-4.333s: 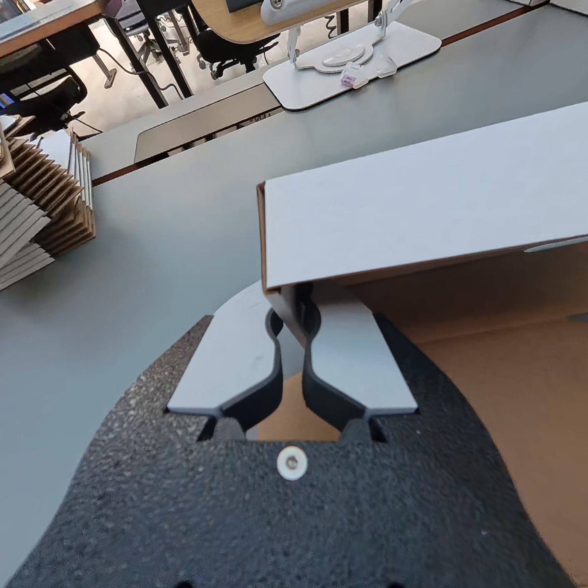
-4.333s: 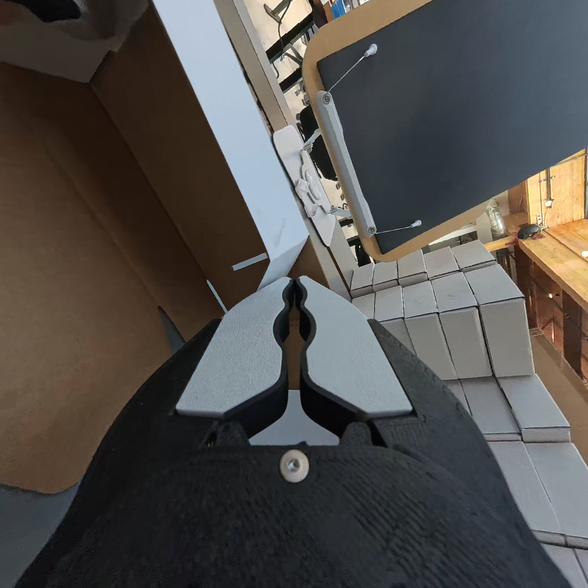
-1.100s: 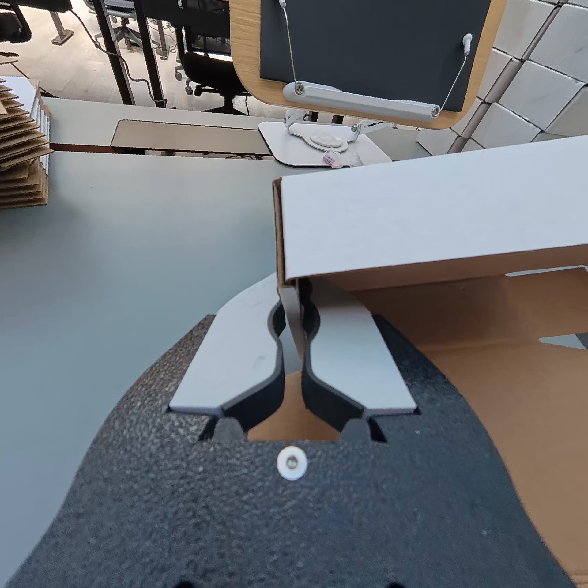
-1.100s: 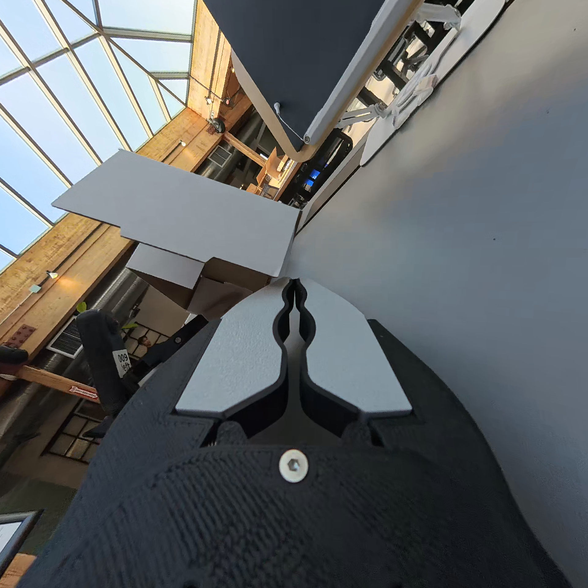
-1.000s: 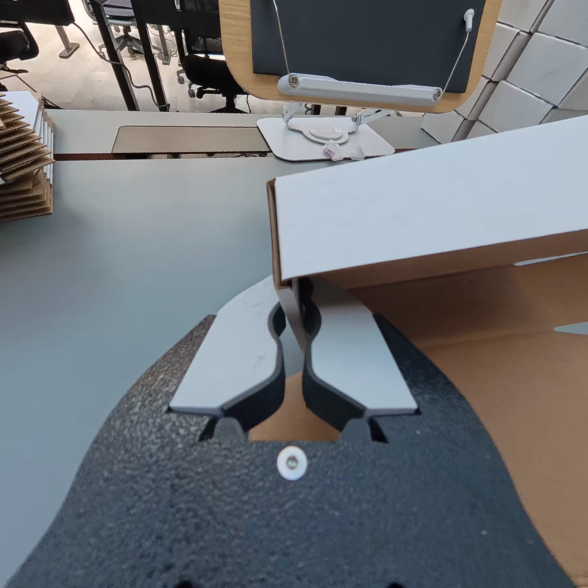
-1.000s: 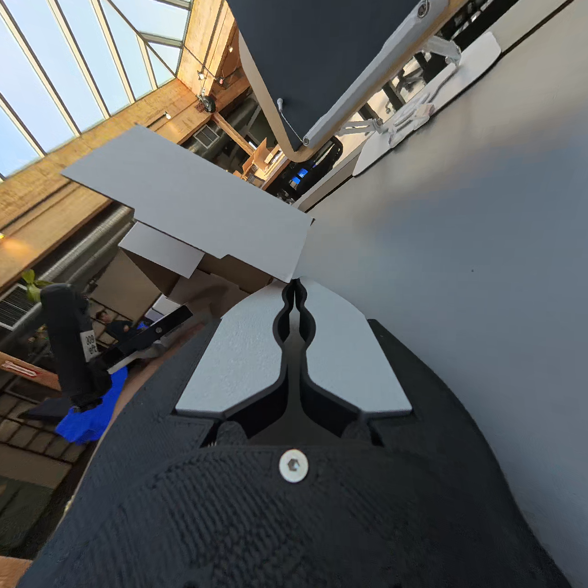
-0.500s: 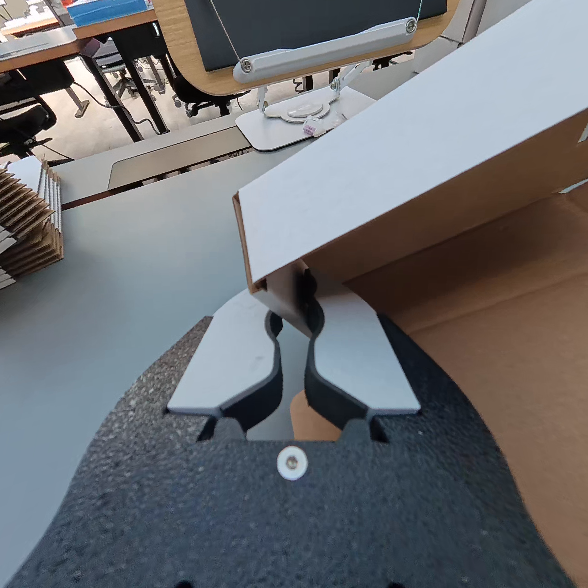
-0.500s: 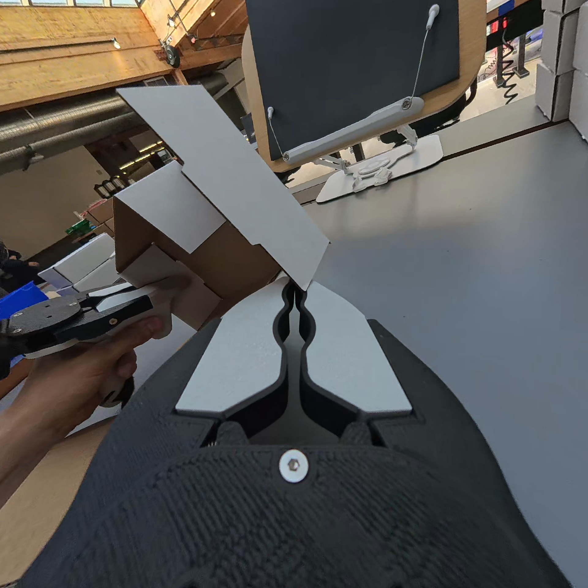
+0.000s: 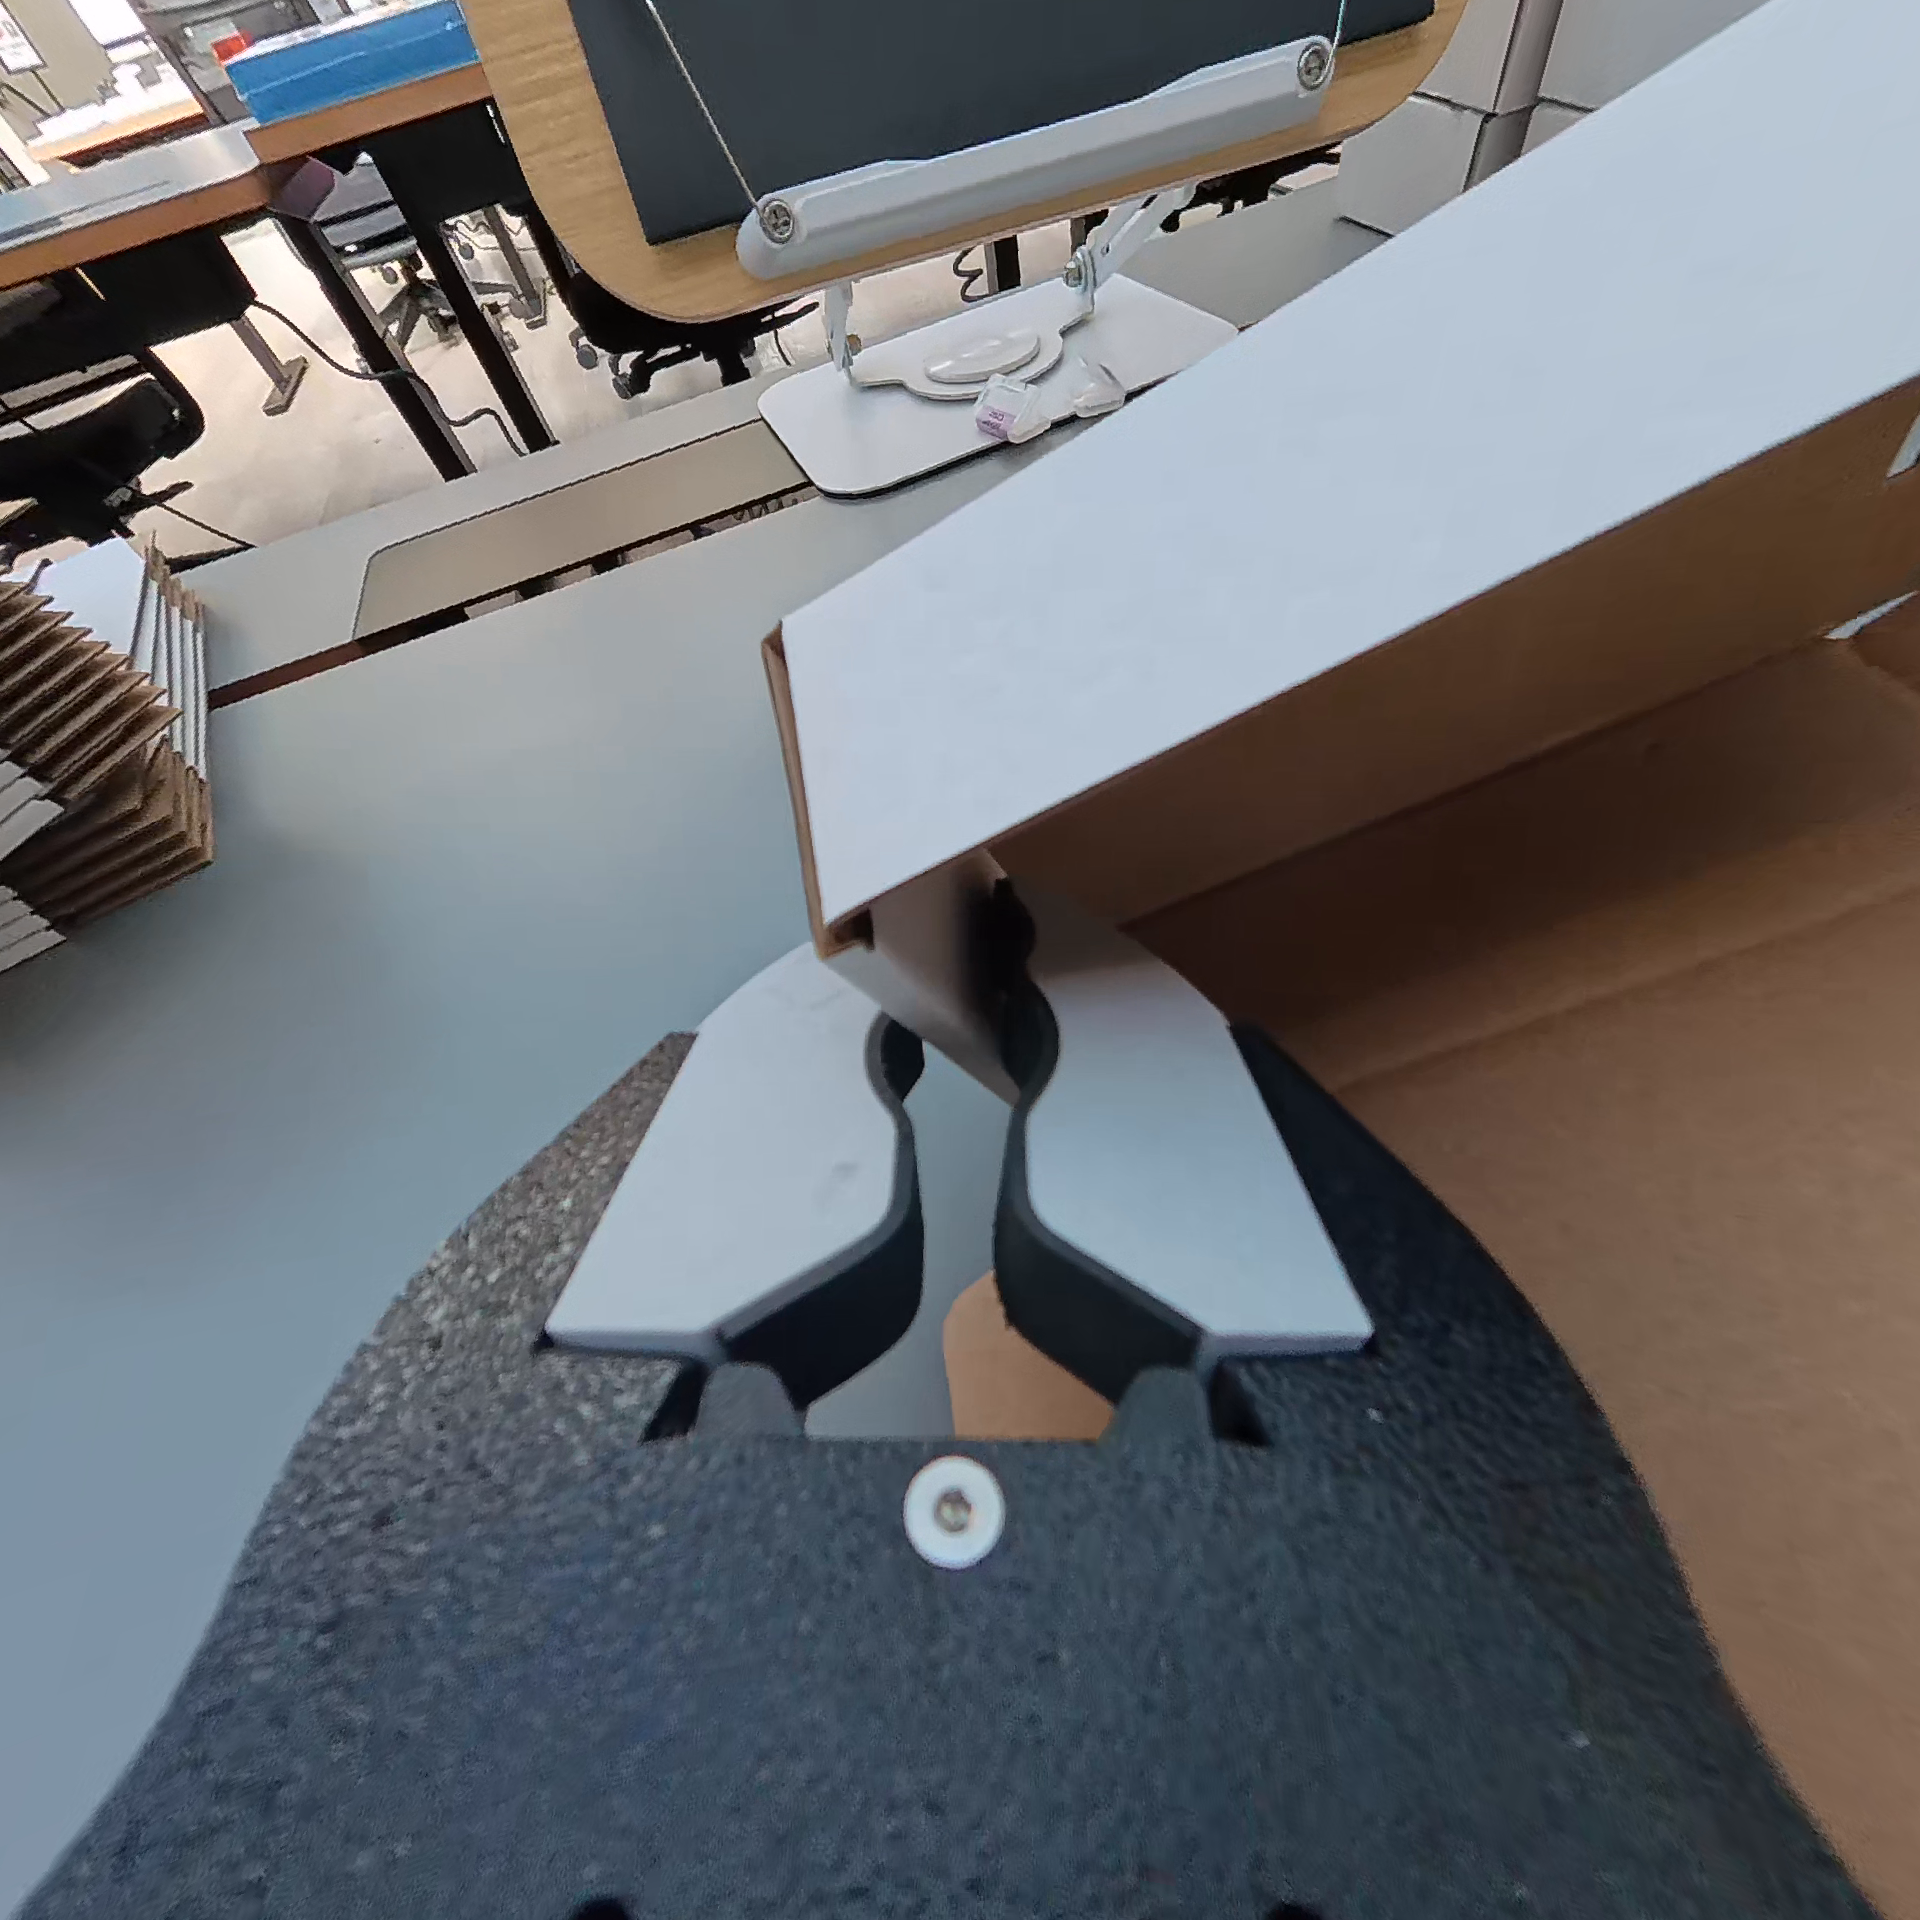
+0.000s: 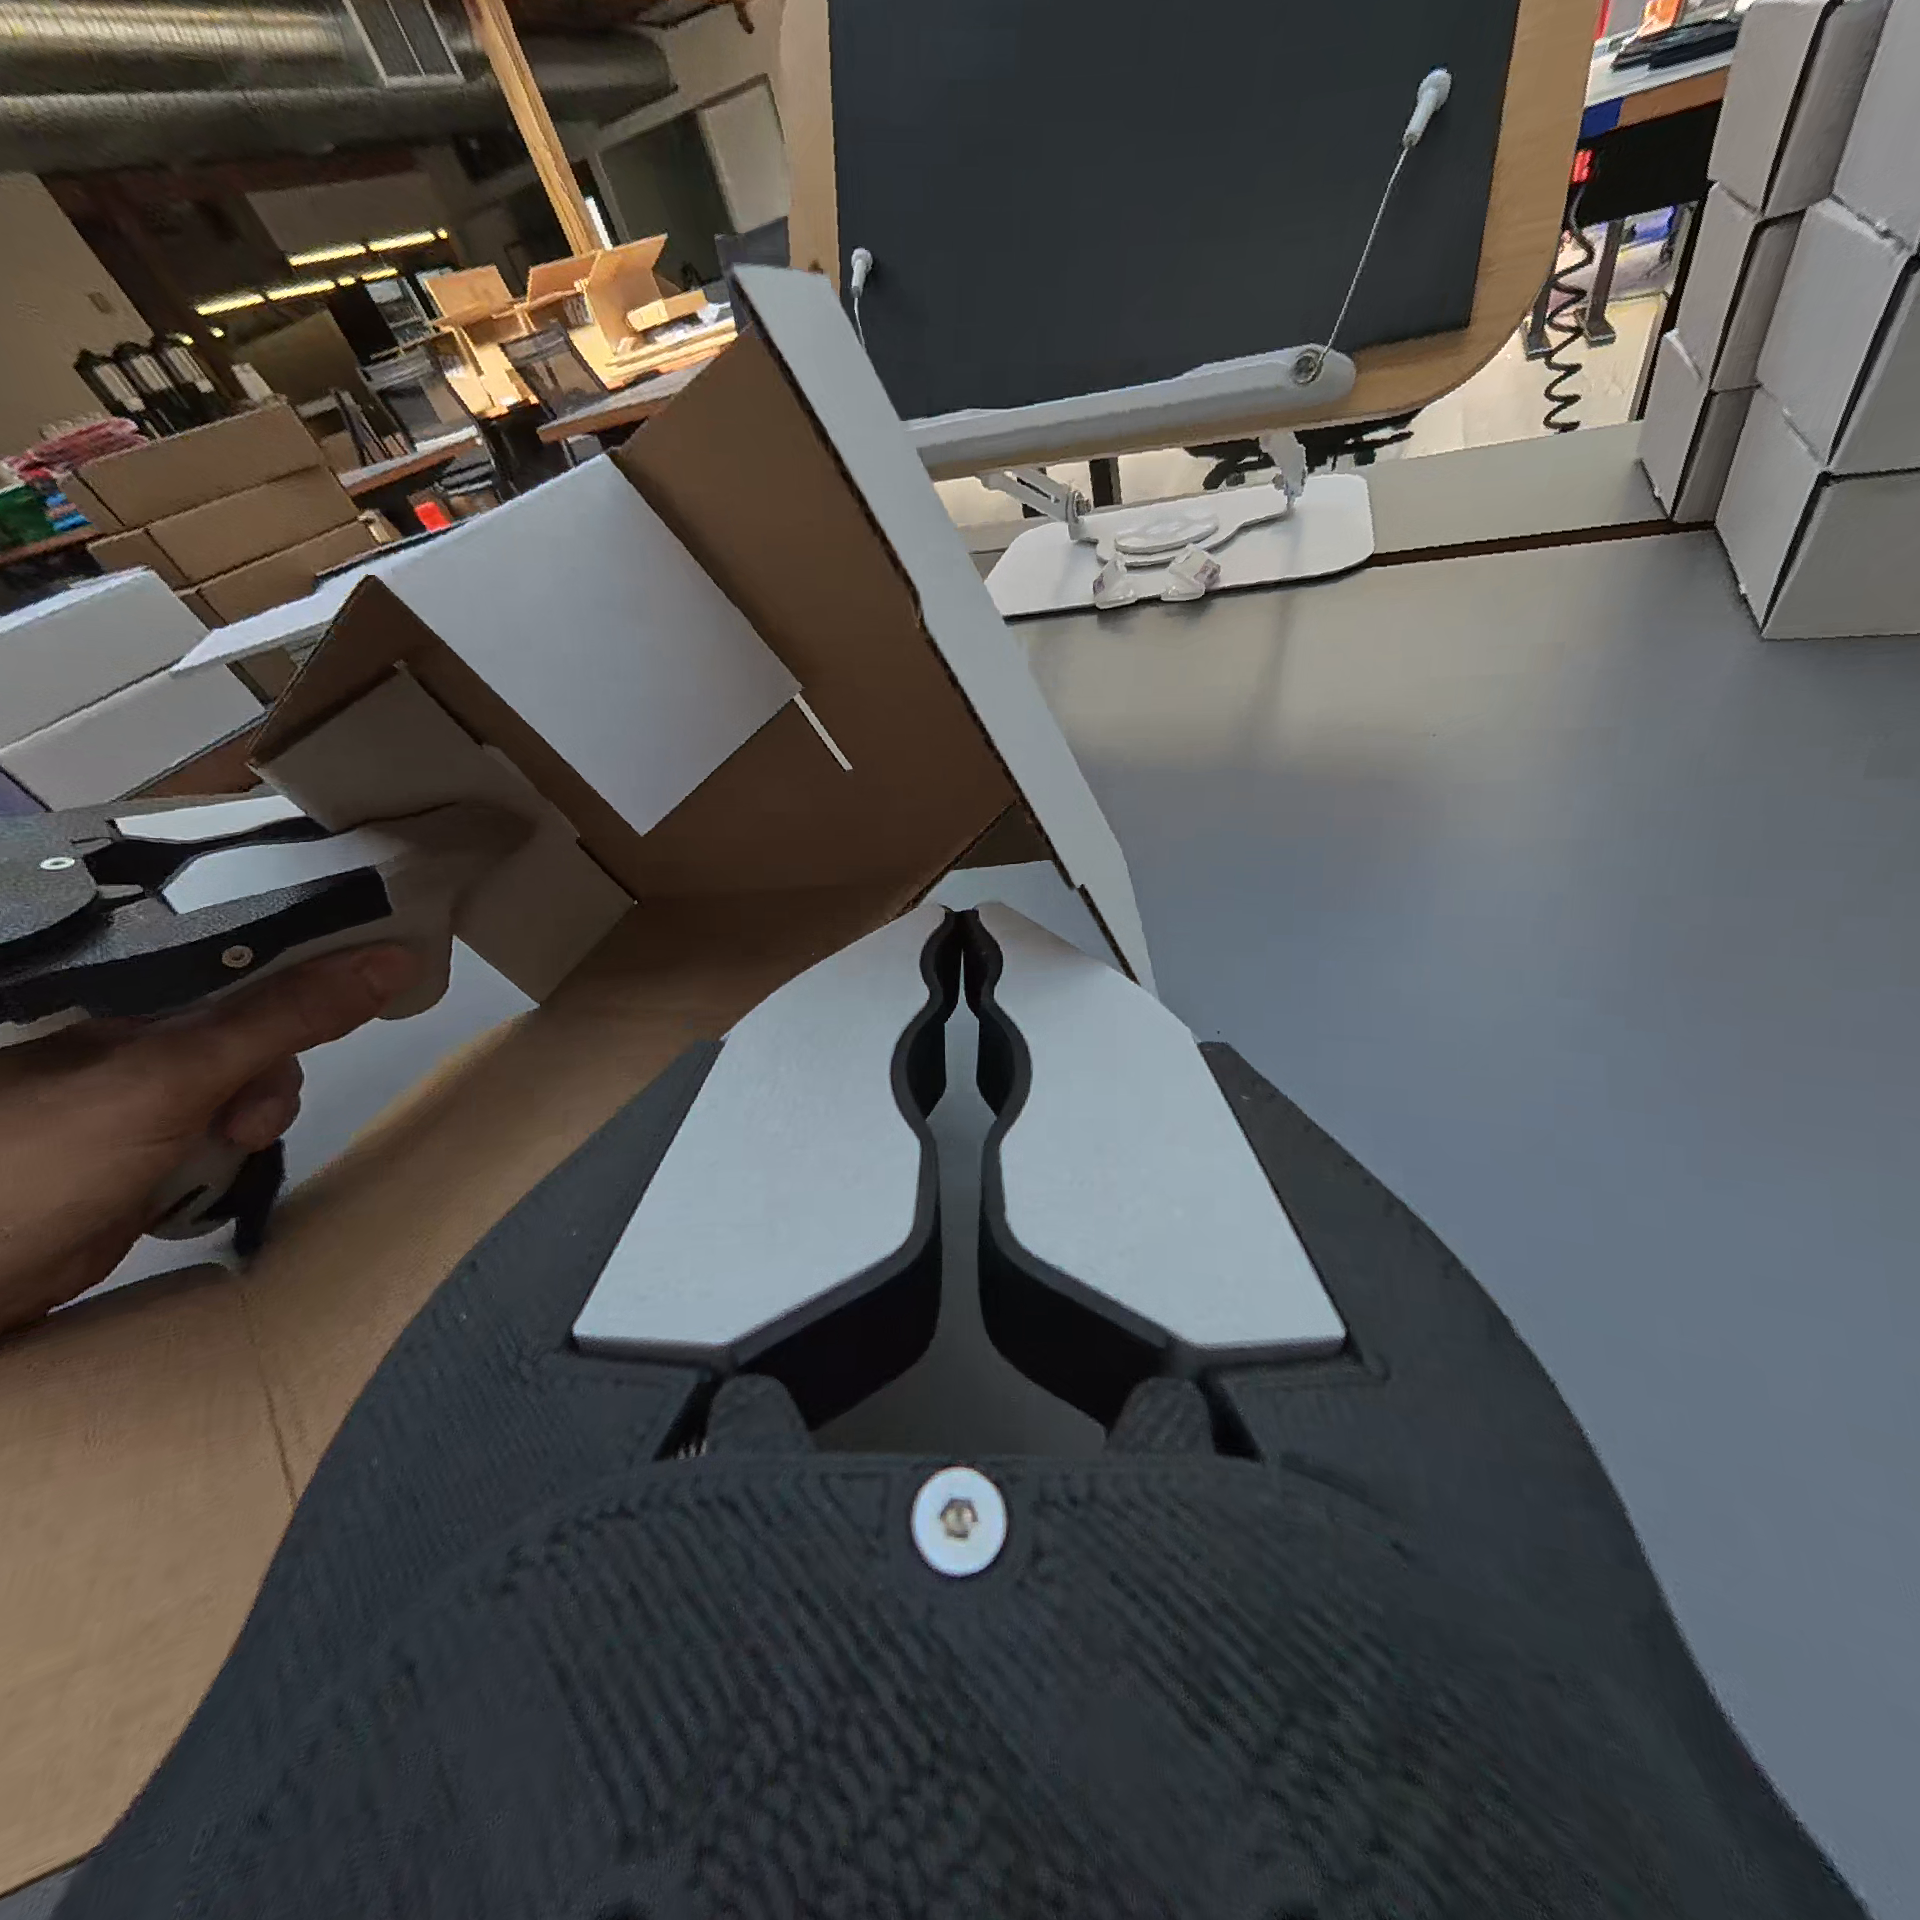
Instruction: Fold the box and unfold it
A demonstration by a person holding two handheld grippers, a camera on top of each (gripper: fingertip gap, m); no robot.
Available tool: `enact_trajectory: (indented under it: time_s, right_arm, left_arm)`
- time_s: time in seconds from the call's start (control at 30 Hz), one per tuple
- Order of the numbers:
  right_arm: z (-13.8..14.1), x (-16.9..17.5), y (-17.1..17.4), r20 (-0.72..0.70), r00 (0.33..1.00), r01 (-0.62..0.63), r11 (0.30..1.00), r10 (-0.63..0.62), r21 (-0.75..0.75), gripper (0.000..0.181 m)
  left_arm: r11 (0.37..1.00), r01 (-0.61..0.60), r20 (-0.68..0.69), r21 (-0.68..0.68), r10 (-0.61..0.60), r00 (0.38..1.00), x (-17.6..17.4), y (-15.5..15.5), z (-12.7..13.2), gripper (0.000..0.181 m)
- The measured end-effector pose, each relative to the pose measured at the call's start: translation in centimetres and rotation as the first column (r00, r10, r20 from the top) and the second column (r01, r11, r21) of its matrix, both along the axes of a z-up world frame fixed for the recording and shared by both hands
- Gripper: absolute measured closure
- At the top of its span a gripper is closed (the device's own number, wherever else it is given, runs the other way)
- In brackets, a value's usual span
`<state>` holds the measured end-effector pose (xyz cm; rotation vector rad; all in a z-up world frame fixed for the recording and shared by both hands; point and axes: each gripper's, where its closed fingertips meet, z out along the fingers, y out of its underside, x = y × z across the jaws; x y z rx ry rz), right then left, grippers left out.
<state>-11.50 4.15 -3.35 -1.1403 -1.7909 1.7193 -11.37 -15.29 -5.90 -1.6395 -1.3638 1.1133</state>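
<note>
Tilted steeper than before, the box [image 9: 1195,582] stays pinched at its corner flap by the left gripper [image 9: 961,997]; only the right wrist view shows the right gripper [image 10: 961,914] clenched empty beside a panel edge.

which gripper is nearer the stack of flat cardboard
Left. The left gripper pinches the box flap with the flat cardboard stack just off its left; the right gripper sits beyond the box.
</note>
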Motion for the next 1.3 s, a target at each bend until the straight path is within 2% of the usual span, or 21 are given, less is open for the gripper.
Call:
enact_trajectory:
  time_s: [0.13, 0.23, 0.3, 0.37, 0.43, 0.5, 0.57, 0.73, 0.83, 0.93, 1.0, 1.13, 1.3]
  right_arm:
    - [-1.1, 0.3, -0.5, 0.010, 0.992, -0.126, 0.974, 0.127, 0.187, 0.181]
    - [-1.5, 0.2, -0.4, -0.012, 0.995, -0.087, 0.943, 0.096, 0.321, 0.181]
    - [-2.2, 0.5, -0.9, -0.038, 0.996, -0.056, 0.897, 0.081, 0.438, 0.181]
    - [-3.1, 0.6, -1.4, -0.138, 0.988, 0.038, 0.784, 0.062, 0.620, 0.181]
    - [-4.0, 0.6, -2.3, -0.251, 0.963, 0.133, 0.634, 0.099, 0.762, 0.181]
    - [-4.2, 0.9, -3.6, -0.346, 0.922, 0.217, 0.511, 0.172, 0.832, 0.181]
    - [-4.7, 1.1, -4.6, -0.375, 0.893, 0.265, 0.384, 0.248, 0.884, 0.181]
    - [-6.9, 1.2, -6.4, -0.276, 0.864, 0.212, 0.192, 0.421, 0.958, 0.181]
    - [-7.8, 1.3, -6.8, -0.182, 0.837, 0.203, 0.016, 0.516, 0.979, 0.180]
    - [-7.9, 1.3, -6.9, -0.108, 0.828, 0.218, -0.138, 0.551, 0.966, 0.181]
    - [-7.9, 1.3, -6.9, -0.082, 0.833, 0.201, -0.163, 0.547, 0.966, 0.181]
    - [-7.8, 1.4, -6.9, -0.158, 0.836, 0.247, -0.103, 0.525, 0.963, 0.181]
    - [-7.7, 1.4, -6.9, -0.160, 0.833, 0.238, -0.083, 0.530, 0.968, 0.181]
  left_arm:
    - [0.999, 0.019, -0.034, -0.037, -0.021, 0.999, 0.0, 0.2, 0.8, 0.172]
    - [0.999, 0.010, -0.031, -0.048, -0.012, 0.999, 0.1, 0.6, 0.9, 0.172]
    - [1.000, 0.008, -0.019, -0.029, -0.009, 1.000, 0.1, 0.7, 0.6, 0.172]
    - [1.000, -0.004, 0.000, -0.021, 0.004, 1.000, 0.2, 0.9, 0.2, 0.173]
    - [0.999, -0.020, 0.020, -0.027, 0.020, 1.000, 0.3, 1.2, -0.1, 0.174]
    - [0.999, -0.027, 0.036, -0.040, 0.028, 0.999, 0.4, 1.5, -0.5, 0.175]
    - [1.000, -0.017, 0.061, -0.015, 0.018, 0.998, 0.5, 2.0, -1.2, 0.175]
    - [1.000, -0.005, 0.092, 0.012, 0.003, 0.996, 0.5, 2.0, -1.6, 0.175]
    - [1.000, 0.020, 0.108, -0.006, -0.019, 0.994, 0.4, 1.9, -1.8, 0.175]
    - [1.000, 0.029, 0.117, -0.004, -0.029, 0.993, 0.4, 1.9, -1.8, 0.174]
    - [0.999, 0.029, 0.112, -0.012, -0.028, 0.993, 0.4, 1.9, -1.8, 0.174]
    - [0.999, 0.040, 0.103, 0.009, -0.040, 0.994, 0.4, 1.9, -1.8, 0.174]
    - [0.999, 0.046, 0.098, 0.013, -0.047, 0.994, 0.4, 1.9, -1.8, 0.174]
